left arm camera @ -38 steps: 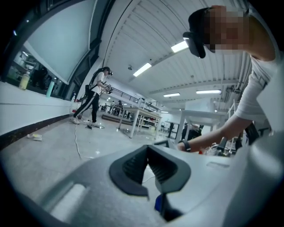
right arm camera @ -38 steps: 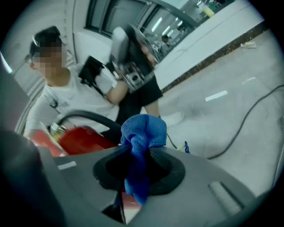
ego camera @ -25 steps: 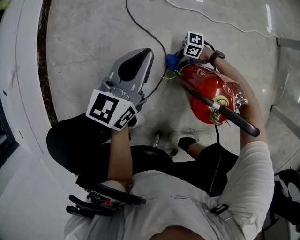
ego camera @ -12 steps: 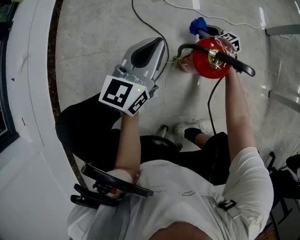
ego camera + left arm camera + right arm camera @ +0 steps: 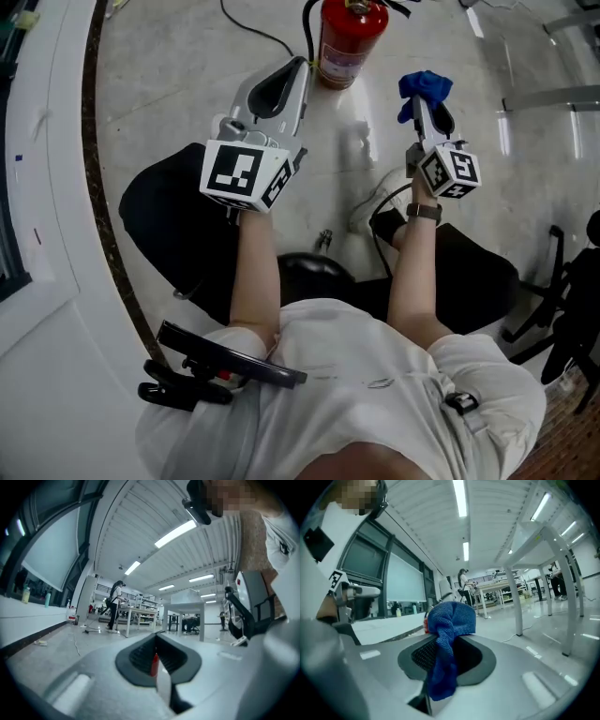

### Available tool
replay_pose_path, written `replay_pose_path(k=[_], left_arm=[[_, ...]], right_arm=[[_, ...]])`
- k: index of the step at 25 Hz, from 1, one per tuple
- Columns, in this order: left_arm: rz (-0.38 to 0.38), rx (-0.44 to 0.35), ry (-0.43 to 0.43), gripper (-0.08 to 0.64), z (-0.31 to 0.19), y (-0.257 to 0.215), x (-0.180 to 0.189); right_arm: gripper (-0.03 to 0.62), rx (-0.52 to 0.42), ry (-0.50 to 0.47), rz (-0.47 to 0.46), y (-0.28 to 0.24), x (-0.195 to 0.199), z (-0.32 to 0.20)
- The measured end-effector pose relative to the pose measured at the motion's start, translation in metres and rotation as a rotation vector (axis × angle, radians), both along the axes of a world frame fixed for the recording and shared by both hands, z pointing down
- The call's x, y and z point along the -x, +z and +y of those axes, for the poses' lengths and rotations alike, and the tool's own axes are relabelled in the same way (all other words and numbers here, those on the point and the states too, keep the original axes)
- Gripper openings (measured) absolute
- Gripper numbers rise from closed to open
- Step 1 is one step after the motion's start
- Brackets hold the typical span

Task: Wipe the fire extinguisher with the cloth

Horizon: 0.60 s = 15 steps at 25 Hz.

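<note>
A red fire extinguisher [image 5: 349, 36] stands upright on the grey floor at the top of the head view. My left gripper [image 5: 298, 67] points at it from the lower left, its tip just beside the base, jaws shut with nothing held. In the left gripper view a thin red strip of the fire extinguisher [image 5: 154, 663] shows through the slit of the left gripper [image 5: 156, 638]. My right gripper [image 5: 427, 101] hangs to the extinguisher's right and below it, apart from it, shut on a blue cloth [image 5: 424, 87]. The blue cloth [image 5: 449, 620] drapes over the right gripper [image 5: 449, 637].
A black cable [image 5: 258, 33] runs over the floor past the extinguisher. Metal table legs [image 5: 548, 94] stand at the right, a white wall base [image 5: 56, 187] at the left. The person's shoe [image 5: 375, 211] and black stool [image 5: 309, 272] lie below the grippers. A distant person [image 5: 114, 606] stands by tables.
The extinguisher, tilted by the right arm before, now stands upright and farther off. The right gripper with the cloth has drawn back from it. The left gripper stays pointed at it.
</note>
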<state>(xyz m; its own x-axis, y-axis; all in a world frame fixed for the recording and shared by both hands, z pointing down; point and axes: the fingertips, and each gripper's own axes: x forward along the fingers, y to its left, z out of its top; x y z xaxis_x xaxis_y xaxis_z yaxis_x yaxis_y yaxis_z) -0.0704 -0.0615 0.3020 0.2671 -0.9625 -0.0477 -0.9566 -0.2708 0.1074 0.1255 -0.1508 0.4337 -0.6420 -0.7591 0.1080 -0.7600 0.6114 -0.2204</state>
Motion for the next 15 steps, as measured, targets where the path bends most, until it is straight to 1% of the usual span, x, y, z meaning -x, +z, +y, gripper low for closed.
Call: replay_pose_path(k=[3, 6, 8, 10, 13, 15], left_arm=[[-0.047, 0.016, -0.007, 0.000, 0.034, 0.005, -0.020], [-0.067, -0.002, -0.006, 0.000, 0.070, -0.003, -0.033], [-0.069, -0.025, -0.001, 0.000, 0.097, -0.010, -0.042], [-0.067, -0.046, 0.001, 0.000, 0.124, -0.016, -0.047], [-0.056, -0.069, 0.022, 0.000, 0.164, -0.021, -0.051], [-0.053, -0.089, 0.042, 0.000, 0.188, -0.028, -0.054]], right_arm=[[0.094, -0.080, -0.095, -0.021, -0.032, 0.018, 0.064], [0.094, -0.168, -0.137, -0.060, -0.074, 0.040, 0.121], [0.094, -0.185, -0.136, -0.064, -0.092, 0.047, 0.159], [0.094, -0.188, -0.114, -0.053, -0.104, 0.050, 0.193], [0.094, -0.248, -0.108, -0.058, -0.121, 0.054, 0.237], [0.094, -0.275, -0.090, -0.039, -0.128, 0.051, 0.261]])
